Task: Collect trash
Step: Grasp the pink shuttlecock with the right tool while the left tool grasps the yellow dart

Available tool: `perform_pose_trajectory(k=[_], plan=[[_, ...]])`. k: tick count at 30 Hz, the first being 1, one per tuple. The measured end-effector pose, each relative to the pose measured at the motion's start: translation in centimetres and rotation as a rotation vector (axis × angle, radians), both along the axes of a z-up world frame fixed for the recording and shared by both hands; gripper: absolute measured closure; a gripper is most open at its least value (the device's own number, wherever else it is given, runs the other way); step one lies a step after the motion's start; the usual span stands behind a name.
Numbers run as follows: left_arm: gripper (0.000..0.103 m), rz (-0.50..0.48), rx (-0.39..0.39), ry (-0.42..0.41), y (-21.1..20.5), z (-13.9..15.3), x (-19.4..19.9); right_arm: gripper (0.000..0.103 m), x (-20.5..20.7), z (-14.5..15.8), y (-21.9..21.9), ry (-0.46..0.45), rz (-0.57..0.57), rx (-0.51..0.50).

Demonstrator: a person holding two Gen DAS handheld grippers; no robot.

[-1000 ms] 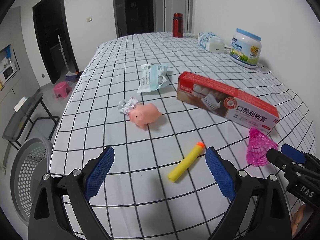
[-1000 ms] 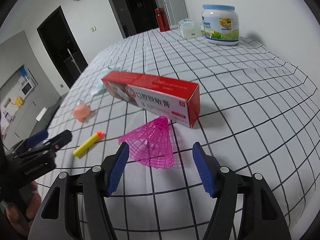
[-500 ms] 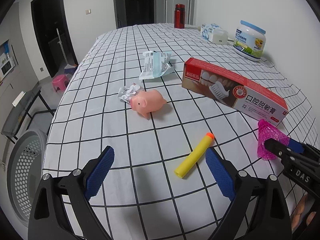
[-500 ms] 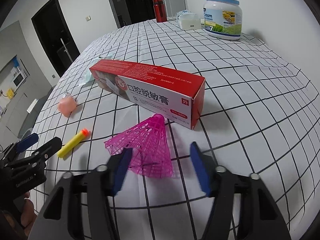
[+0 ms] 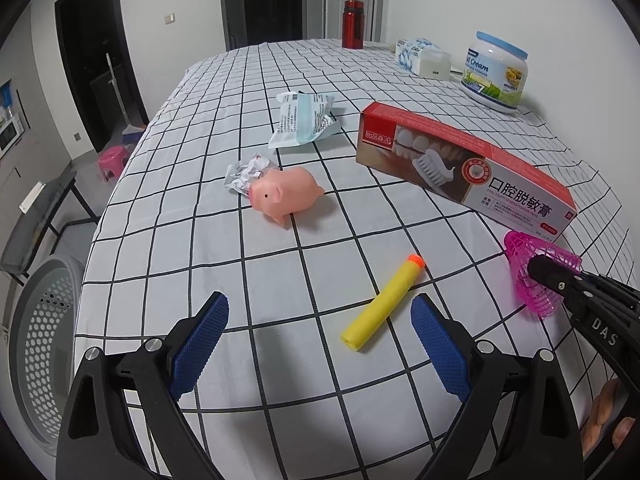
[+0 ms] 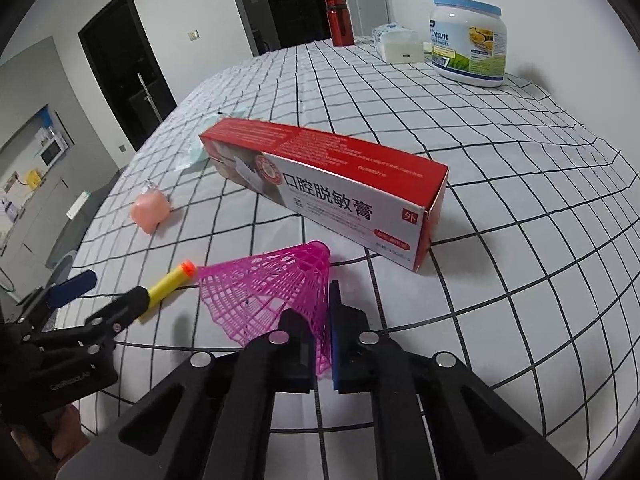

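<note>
My right gripper point(image 6: 320, 320) is shut on the skirt of a pink plastic shuttlecock point(image 6: 272, 284), which lies near the table's front edge beside a red toothpaste box point(image 6: 328, 184). The shuttlecock also shows at the right of the left wrist view point(image 5: 536, 272). My left gripper point(image 5: 320, 344) is open and empty, just in front of a yellow foam dart point(image 5: 382, 302). A pink toy pig point(image 5: 284, 194), a crumpled wrapper point(image 5: 244, 170) and a torn white packet point(image 5: 304, 120) lie further back.
A grey perforated bin point(image 5: 36, 344) stands on the floor left of the table. A cream jar point(image 5: 496, 72), tissue pack point(image 5: 420, 58) and red bottle point(image 5: 353, 24) stand at the far end. The table's right edge drops away near the box.
My right gripper moved forward and closed on the shuttlecock's skirt. My left gripper shifted slightly nearer the yellow dart and stayed open.
</note>
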State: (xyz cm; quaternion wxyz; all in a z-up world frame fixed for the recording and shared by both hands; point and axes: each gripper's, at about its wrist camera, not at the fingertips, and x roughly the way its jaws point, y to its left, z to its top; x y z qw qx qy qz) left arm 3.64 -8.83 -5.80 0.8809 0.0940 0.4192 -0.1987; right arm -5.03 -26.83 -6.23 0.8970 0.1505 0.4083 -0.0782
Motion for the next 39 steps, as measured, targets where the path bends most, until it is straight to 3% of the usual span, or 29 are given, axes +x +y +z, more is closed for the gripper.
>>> perform_pose_trajectory(k=[18,26,30,31,39], plan=[[0.014,-0.044,0.026,0.014,-1.7,-0.6,-0.2,0.098,-2.2,1.4,-0.7,-0.06,0.005,0.058],[0.043,-0.089,0.049,0.03,-3.0,-1.1,-0.2,0.098,-2.6,1.5,-0.9,-0.066,0.002,0.066],[0.085,-0.129,0.024,0.04,-3.3,-0.9,-0.9,0.098,-2.5,1.5,-0.9,-0.063,0.001,0.068],[0.091,-0.134,0.024,0.041,-3.4,-0.8,-1.0,0.098,-2.5,1.5,-0.8,-0.063,0.002,0.068],[0.091,-0.092,-0.009,0.044,-1.4,-0.2,-1.2,0.098,-2.4,1.8,0.5,-0.062,0.029,0.067]])
